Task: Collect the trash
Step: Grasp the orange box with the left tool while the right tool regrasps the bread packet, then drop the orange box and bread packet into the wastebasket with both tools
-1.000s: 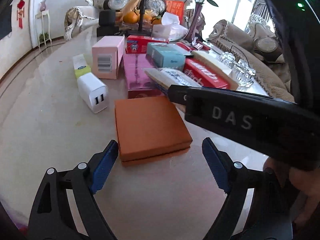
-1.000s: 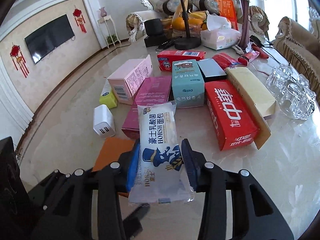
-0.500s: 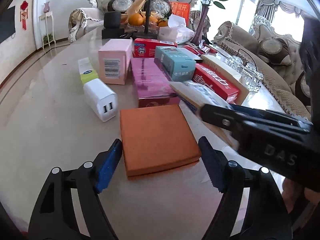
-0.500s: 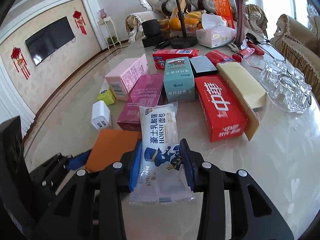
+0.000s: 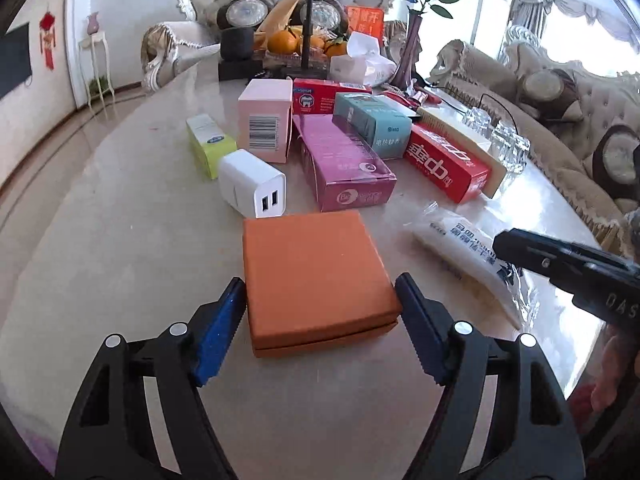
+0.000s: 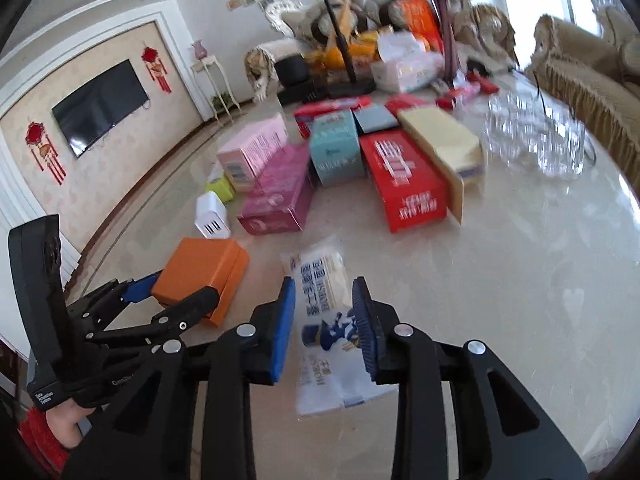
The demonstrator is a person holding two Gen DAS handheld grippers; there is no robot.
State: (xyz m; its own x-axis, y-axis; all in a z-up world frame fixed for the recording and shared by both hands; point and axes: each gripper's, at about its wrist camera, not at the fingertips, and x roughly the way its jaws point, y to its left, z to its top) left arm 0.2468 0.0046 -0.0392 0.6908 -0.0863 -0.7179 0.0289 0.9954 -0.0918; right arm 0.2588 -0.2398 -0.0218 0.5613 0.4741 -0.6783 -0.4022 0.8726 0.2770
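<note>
Two grabs running: right gripper (image 6: 325,314) clamped on bread packet (image 6: 324,312), beside orange box (image 5: 316,280); left gripper (image 5: 320,328) jaws apart, closing in, straddling box to lift it.

White-and-blue bread wrapper (image 6: 326,320) lies lengthwise beside the flat orange box (image 5: 316,280) on the table

Boxes (image 5: 344,168) crowding the far table (image 5: 120,240); open marble nearer.

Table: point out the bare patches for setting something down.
Bare table lies left of the orange box and charger. More lies right of the red carton, below the glasses. From the orange box back to the fruit, boxes crowd together.
</note>
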